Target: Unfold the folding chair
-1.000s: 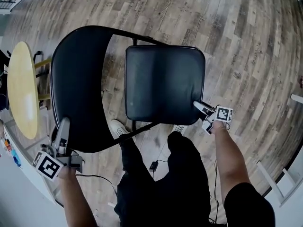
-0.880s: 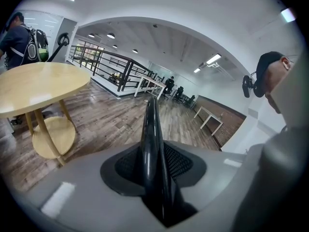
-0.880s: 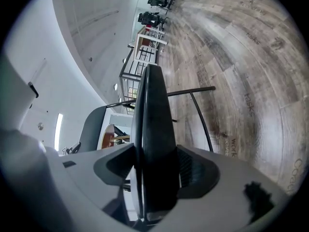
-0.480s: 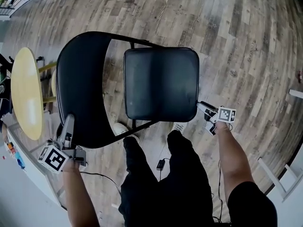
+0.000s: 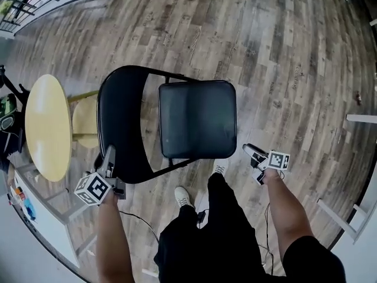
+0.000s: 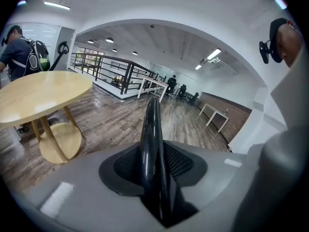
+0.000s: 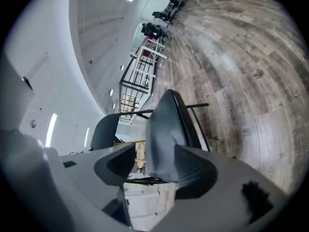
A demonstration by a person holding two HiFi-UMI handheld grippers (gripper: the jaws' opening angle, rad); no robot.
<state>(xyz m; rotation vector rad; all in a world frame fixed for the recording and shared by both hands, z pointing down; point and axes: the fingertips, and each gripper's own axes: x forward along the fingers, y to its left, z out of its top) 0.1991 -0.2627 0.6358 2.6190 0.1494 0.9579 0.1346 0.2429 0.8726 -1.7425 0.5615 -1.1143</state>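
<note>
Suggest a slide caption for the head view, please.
Folding chair unfolded; left hand-held gripper, jaws just opening, around its backrest; right hand-held gripper clear of the seat.

left tool [image 5: 109, 153] easing open (seemingly on chair [image 5: 197, 119]), right tool [image 5: 250, 153] open.

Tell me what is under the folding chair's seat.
Wooden floor all round, and black frame tubes poking out beneath the seat. The seat covers the floor directly under it and the rest of the frame.
</note>
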